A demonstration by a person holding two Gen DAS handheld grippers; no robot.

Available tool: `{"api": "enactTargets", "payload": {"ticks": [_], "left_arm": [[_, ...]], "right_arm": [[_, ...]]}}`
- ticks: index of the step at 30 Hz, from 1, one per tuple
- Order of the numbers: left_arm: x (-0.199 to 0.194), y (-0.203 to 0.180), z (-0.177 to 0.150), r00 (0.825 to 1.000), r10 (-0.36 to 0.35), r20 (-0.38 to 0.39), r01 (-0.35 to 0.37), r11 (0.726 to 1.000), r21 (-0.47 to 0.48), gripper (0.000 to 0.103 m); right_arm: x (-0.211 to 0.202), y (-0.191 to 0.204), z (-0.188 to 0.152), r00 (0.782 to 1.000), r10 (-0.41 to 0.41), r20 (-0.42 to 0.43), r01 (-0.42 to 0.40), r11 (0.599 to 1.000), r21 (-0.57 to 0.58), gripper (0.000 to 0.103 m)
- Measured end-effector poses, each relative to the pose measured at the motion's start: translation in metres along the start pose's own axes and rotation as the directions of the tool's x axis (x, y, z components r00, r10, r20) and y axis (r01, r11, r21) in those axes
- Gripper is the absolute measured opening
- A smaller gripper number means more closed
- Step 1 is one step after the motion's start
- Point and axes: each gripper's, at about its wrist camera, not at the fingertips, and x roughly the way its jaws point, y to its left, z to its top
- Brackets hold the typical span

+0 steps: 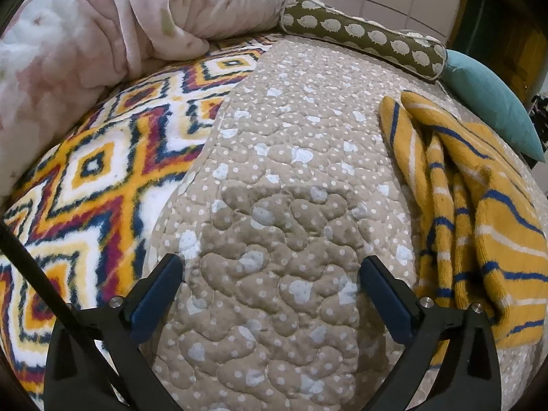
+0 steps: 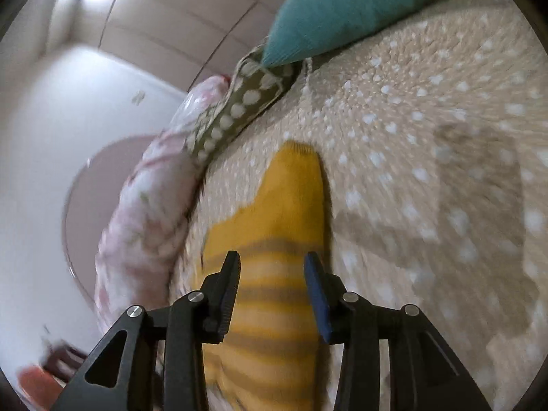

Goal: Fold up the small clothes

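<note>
One striped garment (image 2: 270, 239) lies btwn right claw (image 2: 272, 274) fingers.

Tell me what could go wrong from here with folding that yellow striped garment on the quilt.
1. The yellow striped garment lies bunched in ridges, so a fold could trap creases.
2. The right gripper frames the cloth with a gap at each pad; closing now might catch only a thin layer.
3. The left gripper hangs wide open above bare beige quilt, off the garment, so one edge may go unsupported.
</note>
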Motion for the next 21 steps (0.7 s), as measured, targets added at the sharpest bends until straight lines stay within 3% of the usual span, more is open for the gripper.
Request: {"api": "enactTargets", "payload": {"ticks": [4,8,10,13,16,21], "left_arm": [[0.001,-0.004,0.001,1.0,0.027,-0.01,-0.027,0.999,0.017,0.103],[-0.02,-0.003,-0.008,0.993,0.079,0.084,-0.078,0.997,-0.018,0.102],[-0.053,-0.005,-0.021,0.968,0.152,0.197,-0.146,0.988,-0.047,0.102],[-0.109,-0.015,-0.048,0.929,0.192,0.316,-0.181,0.981,-0.064,0.102],[-0.165,-0.025,-0.078,0.925,0.12,0.359,-0.116,0.993,-0.033,0.102],[-0.234,-0.063,-0.097,0.898,0.062,0.435,-0.112,0.99,0.089,0.103]], "right_arm": [[-0.042,-0.005,-0.056,0.996,-0.086,-0.023,0.084,0.993,-0.082,0.043],[-0.085,0.006,-0.098,0.978,-0.206,0.027,0.208,0.96,-0.188,0.043],[-0.105,0.017,-0.113,0.954,-0.288,0.08,0.299,0.923,-0.244,0.043],[-0.13,0.034,-0.13,0.91,-0.377,0.172,0.413,0.853,-0.319,0.044],[-0.139,0.048,-0.146,0.884,-0.403,0.238,0.466,0.802,-0.373,0.048],[-0.143,0.063,-0.152,0.923,-0.301,0.238,0.374,0.843,-0.387,0.048]]}}
